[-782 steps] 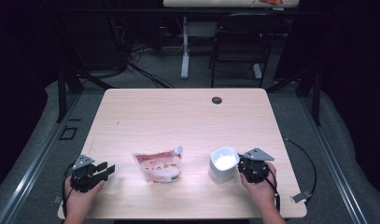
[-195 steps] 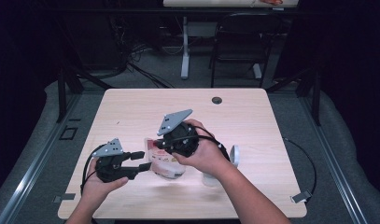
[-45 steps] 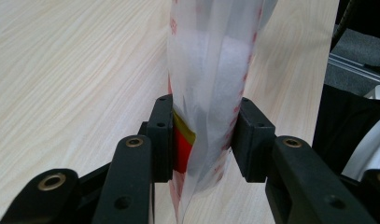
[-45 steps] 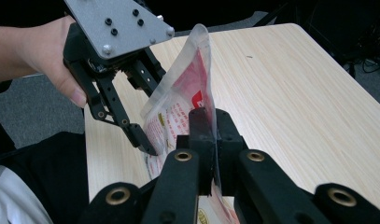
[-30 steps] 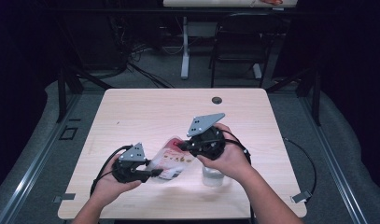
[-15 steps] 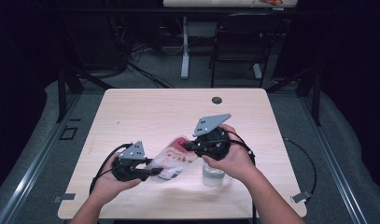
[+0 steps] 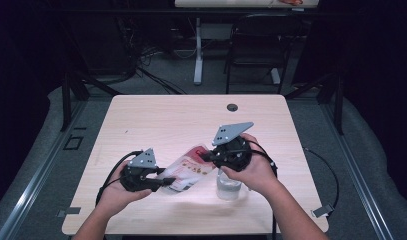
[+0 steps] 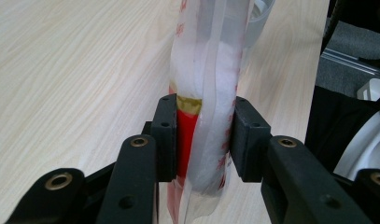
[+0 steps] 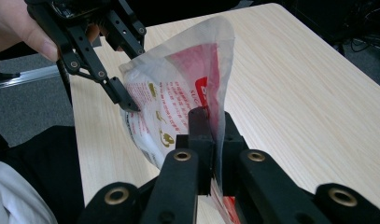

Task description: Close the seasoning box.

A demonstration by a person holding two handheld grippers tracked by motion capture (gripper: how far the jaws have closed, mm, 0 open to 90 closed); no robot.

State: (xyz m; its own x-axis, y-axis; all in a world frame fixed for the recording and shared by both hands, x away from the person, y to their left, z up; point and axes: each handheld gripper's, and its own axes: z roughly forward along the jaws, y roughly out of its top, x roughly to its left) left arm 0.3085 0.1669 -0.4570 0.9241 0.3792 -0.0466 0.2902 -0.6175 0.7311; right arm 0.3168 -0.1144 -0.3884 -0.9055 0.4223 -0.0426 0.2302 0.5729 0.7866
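The left gripper [image 7: 163, 181] has its two black jaws squeezed onto the fat lower end of a see-through bag [image 7: 187, 170] with red print and white powder inside. In the left gripper view the bag [image 8: 204, 93] stands up between the two pads, and both pads press on it, one on each side, so the jaws stand partway apart with the bag filling the gap. The right gripper [image 7: 205, 156] pinches the other end of the same bag. In the right gripper view its jaws are almost together, with only the thin flat edge of the bag [image 9: 178, 98] caught between them. That view also shows the left gripper [image 9: 127, 103] farther off, biting the bag's far end. So the bag hangs between the two grippers, held up off the table [image 7: 161, 120], slanting from the left gripper up to the right one. A person's hand is wrapped around each gripper, and a grey three-cornered plate sits on top of each. Just below the right gripper, a clear cup [image 7: 228, 185] stands on the table, partly hidden by the right hand [image 7: 251, 170]. The bag is over the near middle of the table, beside the cup.
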